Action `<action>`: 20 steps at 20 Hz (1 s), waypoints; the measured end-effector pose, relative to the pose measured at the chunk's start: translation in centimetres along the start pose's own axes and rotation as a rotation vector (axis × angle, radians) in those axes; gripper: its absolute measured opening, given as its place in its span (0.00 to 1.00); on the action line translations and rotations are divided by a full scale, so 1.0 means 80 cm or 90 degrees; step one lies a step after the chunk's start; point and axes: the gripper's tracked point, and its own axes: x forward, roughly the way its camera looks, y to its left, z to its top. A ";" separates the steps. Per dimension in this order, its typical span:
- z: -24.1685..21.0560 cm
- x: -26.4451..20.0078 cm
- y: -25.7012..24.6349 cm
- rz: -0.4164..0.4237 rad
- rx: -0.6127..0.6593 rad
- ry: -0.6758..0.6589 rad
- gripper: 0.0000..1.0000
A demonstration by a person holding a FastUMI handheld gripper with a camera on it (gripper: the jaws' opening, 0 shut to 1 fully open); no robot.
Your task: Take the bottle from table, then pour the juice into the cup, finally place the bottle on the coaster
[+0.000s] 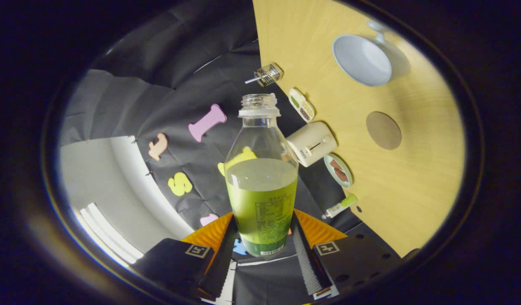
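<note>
So the gripper (262, 237) has its jaws pinching the bottle (261, 178) low on the label, one on each side, and it's clear of the surface (413, 203). No cap on, juice sitting about halfway up. The whole view is rolled hard, so I'd guess it's tipping toward the cup (362, 59), which is well off from the bottle's mouth, past the toaster (312, 143) and the little snack tray (302, 104). That's my worry: tilt further before the mouth is over the cup and juice lands on the wood. The grip is also low, so the bottle could swivel. The coaster (383, 130) sits between toaster and cup side, waiting.
</note>
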 end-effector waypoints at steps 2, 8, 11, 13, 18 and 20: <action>-0.004 -0.007 -0.018 -0.039 -0.101 0.019 0.75; -0.033 -0.018 -0.040 -0.087 -0.412 0.082 0.75; -0.030 -0.028 -0.047 -0.120 -0.576 0.093 0.75; -0.033 -0.034 -0.052 -0.135 -0.644 0.093 0.75; -0.016 -0.041 -0.072 -0.243 -0.913 0.081 0.76; -0.001 -0.038 -0.079 -0.296 -1.025 0.070 0.76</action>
